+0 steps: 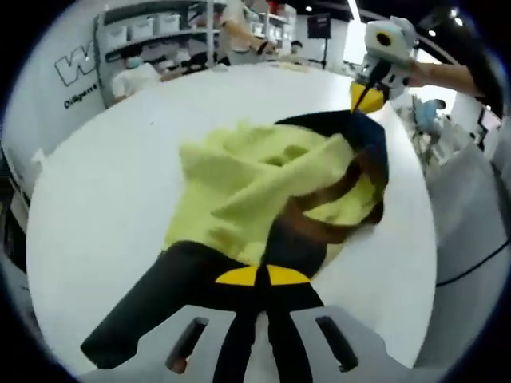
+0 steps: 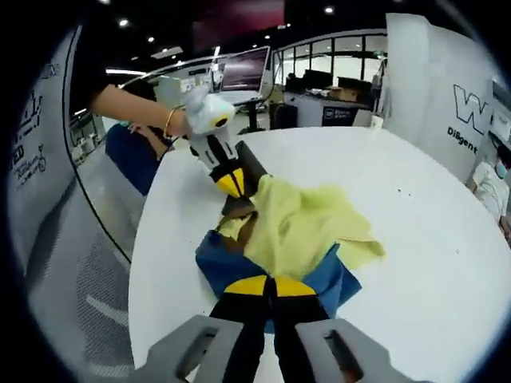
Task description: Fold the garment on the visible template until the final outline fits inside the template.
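Yellow cloth with dark blue and brown panels, the garment [image 1: 271, 191] lies bunched up near the middle of the round white table [image 1: 104, 199], stretched between the two grippers. In the left gripper view the left gripper [image 1: 262, 276] has its yellow-tipped jaws pressed together on a dark edge of the garment, and a black strip of it [image 1: 152, 307] runs off toward the lower left of that view. At the far side of the heap the right gripper [image 1: 366, 97] comes down from the upper right, a bare forearm [image 1: 455, 76] behind it, its yellow tips closed on the dark blue edge there.

From the right gripper view the same thing reads in reverse: the right gripper [image 2: 266, 286] pinches the blue hem [image 2: 219, 267] right at its tips, the pale yellow body of the garment [image 2: 299, 219] rises beyond, and the left gripper [image 2: 231, 183] nips the far end, held by a hand [image 2: 176, 121] wearing a thin bracelet.

A monitor [image 2: 246, 70] stands beyond the table (office desks further back), and seated people [image 1: 136, 76] show by the shelving [image 1: 160, 24] along the wall
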Demonstrator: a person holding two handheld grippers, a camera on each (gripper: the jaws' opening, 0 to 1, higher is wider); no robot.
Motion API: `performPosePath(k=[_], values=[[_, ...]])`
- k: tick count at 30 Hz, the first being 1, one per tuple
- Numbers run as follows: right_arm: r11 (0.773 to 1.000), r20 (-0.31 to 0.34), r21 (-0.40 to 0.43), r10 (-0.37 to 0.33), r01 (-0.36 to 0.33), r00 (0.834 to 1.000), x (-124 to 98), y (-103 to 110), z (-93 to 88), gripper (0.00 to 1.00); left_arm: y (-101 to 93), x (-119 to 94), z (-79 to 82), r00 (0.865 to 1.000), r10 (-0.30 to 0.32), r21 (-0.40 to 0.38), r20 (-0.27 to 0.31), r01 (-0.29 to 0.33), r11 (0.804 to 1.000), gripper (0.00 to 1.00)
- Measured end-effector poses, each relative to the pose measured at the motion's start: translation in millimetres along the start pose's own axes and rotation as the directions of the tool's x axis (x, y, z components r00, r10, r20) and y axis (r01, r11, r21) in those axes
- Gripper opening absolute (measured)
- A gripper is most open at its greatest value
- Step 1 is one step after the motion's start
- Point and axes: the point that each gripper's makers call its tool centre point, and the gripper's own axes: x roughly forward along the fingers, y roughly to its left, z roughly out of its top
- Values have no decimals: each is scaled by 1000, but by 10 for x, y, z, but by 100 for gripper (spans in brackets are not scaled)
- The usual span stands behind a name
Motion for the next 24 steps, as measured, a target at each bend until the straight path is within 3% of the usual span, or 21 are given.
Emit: performPosePath(k=[9,17,21,24], values=[[993,55,90,-79,73,995,-215,-134,51,0,104,-301,258,989,103,-80,106,-95,992,0],[979,135,138,-168,149,977,-500,-297,265,0,290,-641,385,960,214,-154,182,-187,970,0],[974,182,154,-193,166,964,-634,-340,402,0,286,-760,546,947,232,-186,222,-192,964,0],[971,208,158,-210,179,955,-712,-353,500,0,320,-875,722,935,247,-168,255,-209,963,0]])
